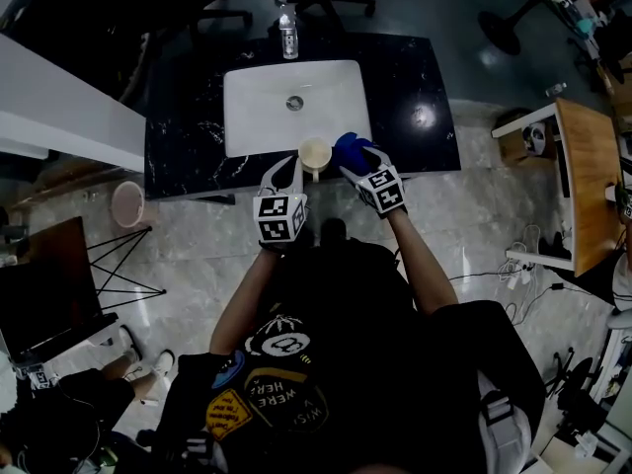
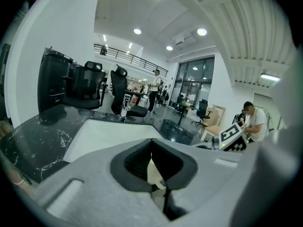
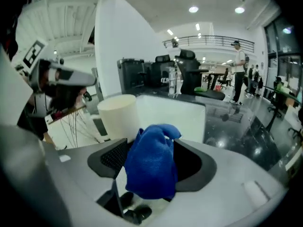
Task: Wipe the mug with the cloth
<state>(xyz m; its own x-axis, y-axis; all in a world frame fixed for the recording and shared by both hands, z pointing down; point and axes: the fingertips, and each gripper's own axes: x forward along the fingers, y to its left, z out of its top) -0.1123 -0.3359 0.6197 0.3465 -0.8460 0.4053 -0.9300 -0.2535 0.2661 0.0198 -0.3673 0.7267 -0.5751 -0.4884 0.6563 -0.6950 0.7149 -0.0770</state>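
In the head view a cream mug [image 1: 314, 153] hangs over the front rim of the white sink [image 1: 247, 117]. My left gripper [image 1: 291, 171] is shut on it; the left gripper view shows a cream part of the mug [image 2: 154, 171] pinched between the closed jaws of that gripper [image 2: 151, 143]. A bunched blue cloth [image 1: 351, 151] sits just right of the mug, in my right gripper [image 1: 357, 166]. In the right gripper view the cloth [image 3: 151, 162] lies loosely between the wide jaws of that gripper [image 3: 151, 143], with the left pad's face bare beside it. The mug [image 3: 118, 115] stands just beyond.
The sink is set in a black marble counter [image 1: 188, 131]. A clear water bottle [image 1: 287, 30] stands behind the basin. A wooden table [image 1: 588, 176] is at the right, a round pink object [image 1: 128, 203] on the floor at the left. Office chairs and people are far behind.
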